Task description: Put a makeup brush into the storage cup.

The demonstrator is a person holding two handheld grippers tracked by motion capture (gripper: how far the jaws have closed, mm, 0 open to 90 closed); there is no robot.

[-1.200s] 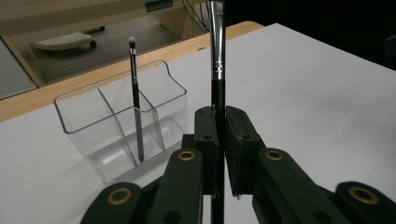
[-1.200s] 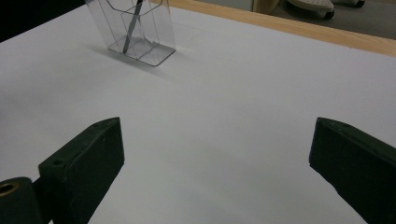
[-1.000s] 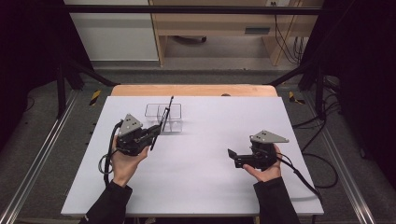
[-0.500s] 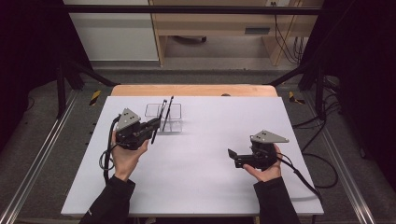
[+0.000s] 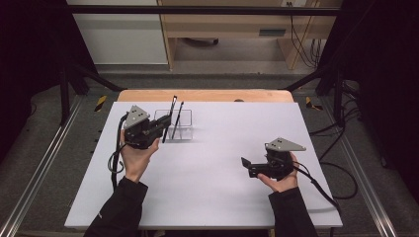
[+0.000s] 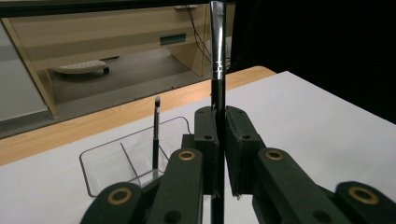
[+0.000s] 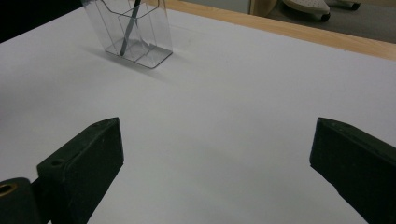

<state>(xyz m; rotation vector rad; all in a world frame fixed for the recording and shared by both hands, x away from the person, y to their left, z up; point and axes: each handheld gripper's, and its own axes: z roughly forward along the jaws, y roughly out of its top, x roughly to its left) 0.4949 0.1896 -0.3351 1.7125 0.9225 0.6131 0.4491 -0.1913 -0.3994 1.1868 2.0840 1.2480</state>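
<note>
Left gripper [image 5: 160, 129]: jaws pinch a black brush [image 6: 217, 70] upright, just beside the clear holder [image 5: 185, 129]
Holder: near the worktop [image 5: 207, 197]'s far-left corner, a second brush [image 6: 156, 133] standing inside
Right gripper [image 7: 215, 172]: jaws spread wide, near the right edge

The high view looks down from far above — both gripper views sit low and close, facing the clear box [image 5: 174, 125] at the table's [image 5: 207, 197] upper left.
</note>
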